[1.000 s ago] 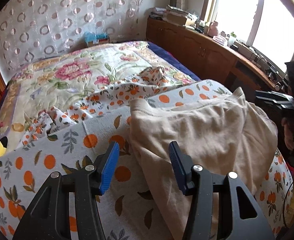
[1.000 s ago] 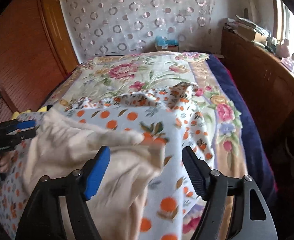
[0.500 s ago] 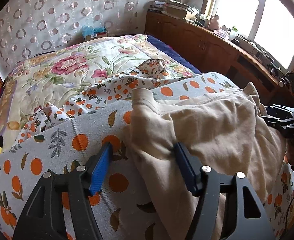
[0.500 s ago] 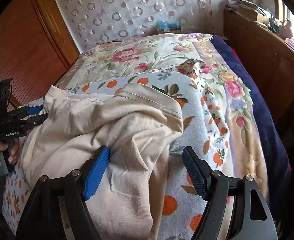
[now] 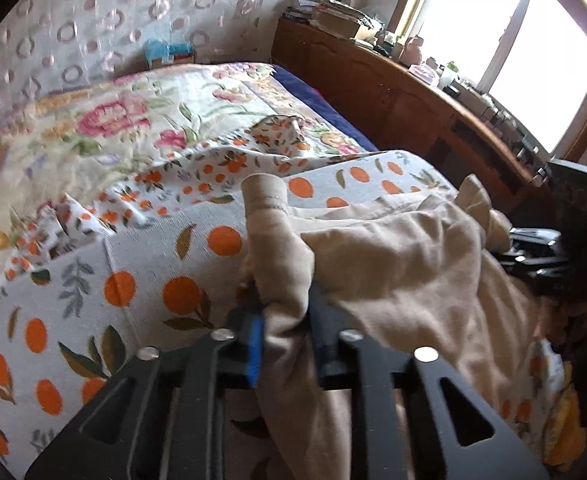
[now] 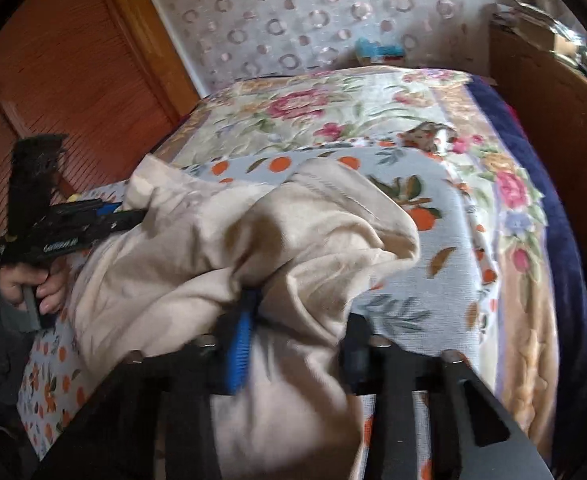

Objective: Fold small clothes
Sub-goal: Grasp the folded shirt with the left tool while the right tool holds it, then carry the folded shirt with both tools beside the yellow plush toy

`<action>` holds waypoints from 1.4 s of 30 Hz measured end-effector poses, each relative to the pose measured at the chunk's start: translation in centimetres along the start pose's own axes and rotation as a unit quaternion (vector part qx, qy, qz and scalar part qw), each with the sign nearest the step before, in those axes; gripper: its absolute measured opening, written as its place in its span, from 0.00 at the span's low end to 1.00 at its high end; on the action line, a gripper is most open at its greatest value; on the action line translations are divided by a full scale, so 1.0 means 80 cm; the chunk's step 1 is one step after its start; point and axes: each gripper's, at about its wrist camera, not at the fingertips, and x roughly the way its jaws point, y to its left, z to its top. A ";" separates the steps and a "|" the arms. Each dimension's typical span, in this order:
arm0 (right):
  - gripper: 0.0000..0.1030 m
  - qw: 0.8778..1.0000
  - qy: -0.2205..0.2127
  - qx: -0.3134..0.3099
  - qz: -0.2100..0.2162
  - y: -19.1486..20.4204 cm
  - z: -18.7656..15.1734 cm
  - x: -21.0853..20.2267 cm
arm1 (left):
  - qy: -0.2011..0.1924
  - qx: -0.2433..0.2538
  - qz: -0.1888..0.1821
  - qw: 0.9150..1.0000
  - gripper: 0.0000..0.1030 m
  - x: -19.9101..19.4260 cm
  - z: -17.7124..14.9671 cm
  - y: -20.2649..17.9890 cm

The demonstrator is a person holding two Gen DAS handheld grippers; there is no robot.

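Observation:
A beige garment lies crumpled on an orange-print blanket on the bed. My left gripper is shut on a bunched fold at the garment's left edge. In the right wrist view the same garment fills the middle, and my right gripper is closed in on a thick bunch of its cloth. The left gripper also shows in the right wrist view at the garment's far left. The right gripper shows in the left wrist view at the garment's right edge.
A floral quilt covers the far half of the bed. A wooden cabinet with clutter runs along the right side under a window. A wooden wardrobe stands to the left. A patterned curtain hangs behind the bed.
Both grippers moved forward onto the beige garment and closed on its cloth. The garment has bunched up and lifted at both held spots.

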 end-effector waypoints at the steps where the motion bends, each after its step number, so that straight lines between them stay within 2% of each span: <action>1: 0.22 1.000 -0.002 -0.006 -0.001 0.001 -0.001 -0.002 | -0.005 -0.002 -0.003 1.000 0.14 -0.006 -0.001 -0.002; 8: 0.18 0.996 -0.075 -0.038 0.003 0.023 -0.001 -0.048 | -0.083 0.008 0.000 0.997 0.13 -0.093 -0.014 -0.033; 11: 0.18 0.994 -0.092 -0.064 0.004 0.043 0.003 -0.061 | -0.122 0.020 0.020 0.992 0.13 -0.137 -0.020 -0.047; 15: 0.17 0.988 -0.101 -0.114 0.005 0.080 0.015 -0.066 | -0.170 0.026 0.066 0.983 0.13 -0.197 -0.034 -0.049; 21: 0.17 0.977 -0.104 -0.188 0.018 0.147 0.044 -0.053 | -0.203 0.003 0.118 0.972 0.13 -0.260 -0.067 -0.018; 30: 0.17 0.950 -0.082 -0.299 0.044 0.277 0.103 0.030 | -0.228 -0.060 0.196 0.952 0.13 -0.323 -0.139 0.069; 38: 0.17 0.911 -0.048 -0.402 0.076 0.402 0.144 0.119 | -0.235 -0.147 0.221 0.935 0.13 -0.343 -0.207 0.150; 42: 0.17 0.897 -0.026 -0.432 0.085 0.435 0.171 0.178 | -0.225 -0.192 0.229 0.927 0.13 -0.331 -0.241 0.182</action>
